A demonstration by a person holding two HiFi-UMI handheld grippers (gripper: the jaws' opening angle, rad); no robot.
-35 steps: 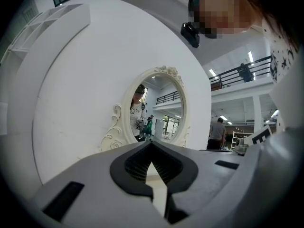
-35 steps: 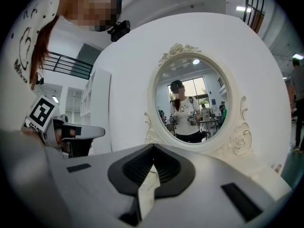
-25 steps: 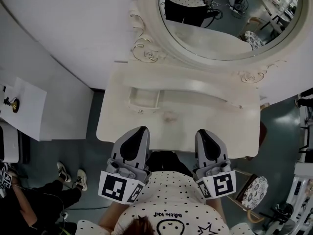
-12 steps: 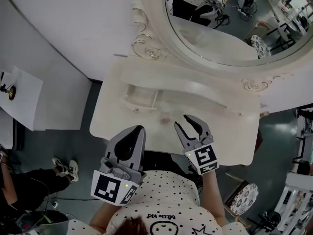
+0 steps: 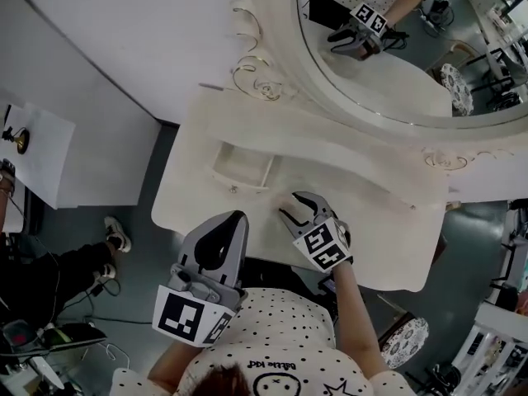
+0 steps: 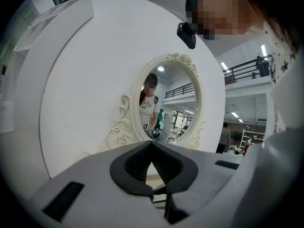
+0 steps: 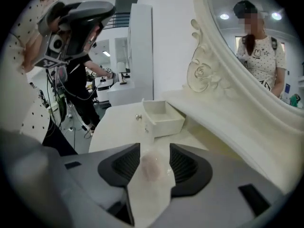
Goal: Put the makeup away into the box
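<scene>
a staged dressing corner inside a large work hall is shown: a carved oval mirror (image 5: 388,85) over a cream tabletop (image 5: 194,196) is backed by a bare white panel (image 5: 124,40); left of the mirror cables (image 5: 62,275) are strewn on grey floor (image 5: 140,246), right of it a railed gallery (image 6: 247,70) is seen.

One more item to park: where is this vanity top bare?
Bare: the tabletop right of the right tool, and the left corner before the drawer. Crowded: centre, where that tool's jaws are opening with pink makeup between them.
</scene>
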